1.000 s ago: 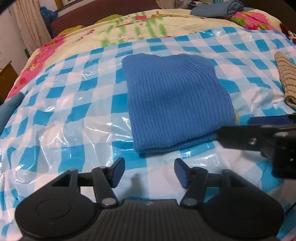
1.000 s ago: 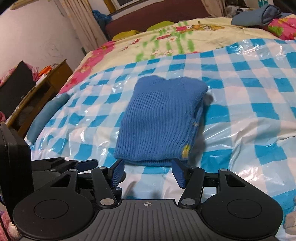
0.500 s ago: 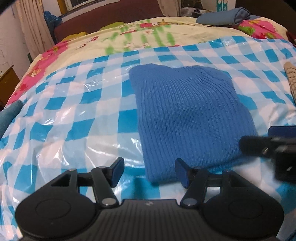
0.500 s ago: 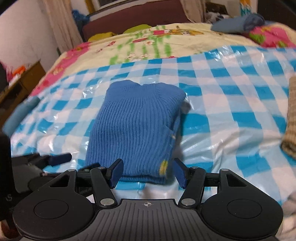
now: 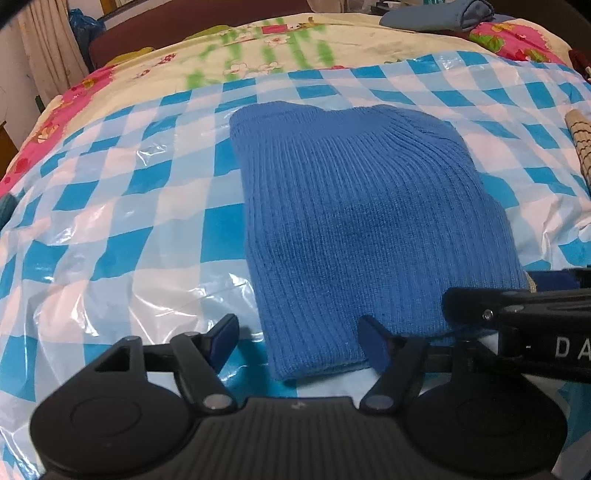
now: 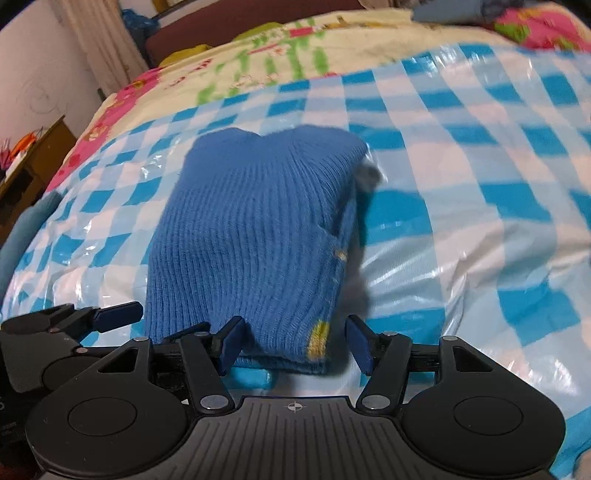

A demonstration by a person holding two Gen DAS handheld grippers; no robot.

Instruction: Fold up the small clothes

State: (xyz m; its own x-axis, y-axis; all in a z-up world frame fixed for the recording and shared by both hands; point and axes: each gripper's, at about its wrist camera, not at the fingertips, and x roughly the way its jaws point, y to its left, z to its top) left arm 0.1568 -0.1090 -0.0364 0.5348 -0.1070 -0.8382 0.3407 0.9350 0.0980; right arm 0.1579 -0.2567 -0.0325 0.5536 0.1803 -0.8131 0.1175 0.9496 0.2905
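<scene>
A folded blue ribbed knit garment [image 5: 362, 221] lies flat on the blue-and-white checked plastic sheet [image 5: 129, 229] on the bed. My left gripper [image 5: 299, 343] is open, its fingers straddling the garment's near left corner. My right gripper [image 6: 295, 345] is open, its fingers straddling the garment's [image 6: 255, 236] near right corner, where a small yellow patch [image 6: 317, 338] shows. The right gripper also shows at the right edge of the left wrist view [image 5: 517, 314]. The left gripper's fingers [image 6: 118, 319] show at the left of the right wrist view.
A tan striped cloth [image 5: 581, 140] lies at the right edge. A folded grey-blue cloth [image 5: 436, 16] sits at the far end of the bed on the floral sheet [image 5: 277, 40]. A wooden cabinet [image 6: 33, 162] stands left of the bed.
Both grippers have moved forward to the garment's near edge; its corners now sit between the open fingers. The garment has not moved.
</scene>
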